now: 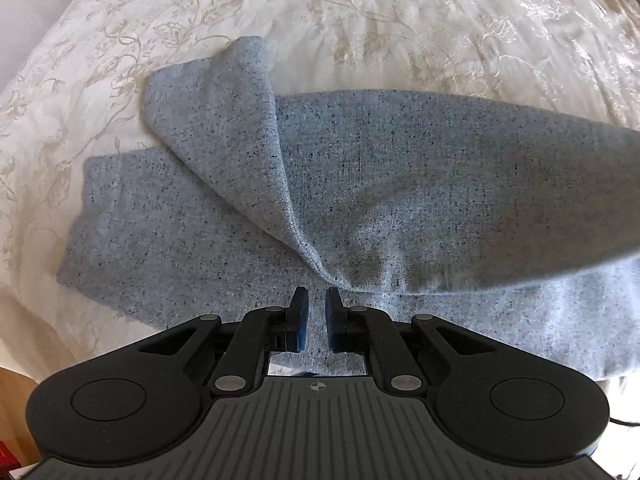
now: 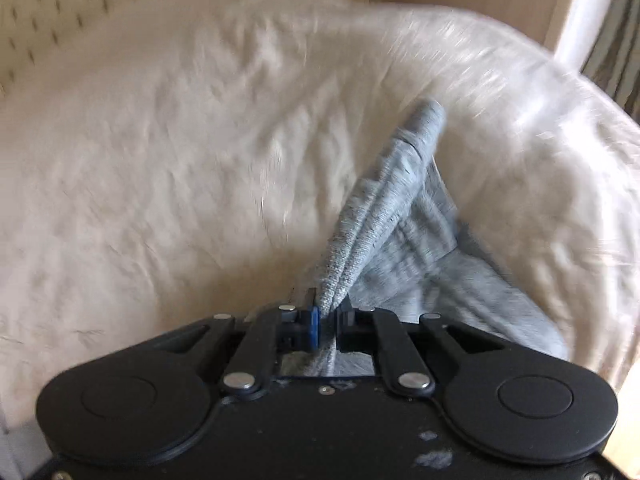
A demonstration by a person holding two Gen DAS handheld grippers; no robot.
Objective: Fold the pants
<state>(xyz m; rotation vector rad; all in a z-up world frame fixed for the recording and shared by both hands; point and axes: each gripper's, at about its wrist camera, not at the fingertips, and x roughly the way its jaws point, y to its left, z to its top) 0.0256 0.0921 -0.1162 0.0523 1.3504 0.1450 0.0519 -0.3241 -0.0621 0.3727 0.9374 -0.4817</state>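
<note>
Pants (image 1: pixel 360 184) lie on the bed (image 1: pixel 360 20), partly folded. Left gripper (image 1: pixel 317 300) hovers released just above them. Right gripper (image 2: pixel 329 312) is clamped on a bunched edge; a thin pinch could slip, undoing the fold.

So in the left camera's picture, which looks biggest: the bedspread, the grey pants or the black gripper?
1. Bedspread.
2. Pants and left gripper look about equal; the gripper sits nearest the lens, so that is unsure.
</note>
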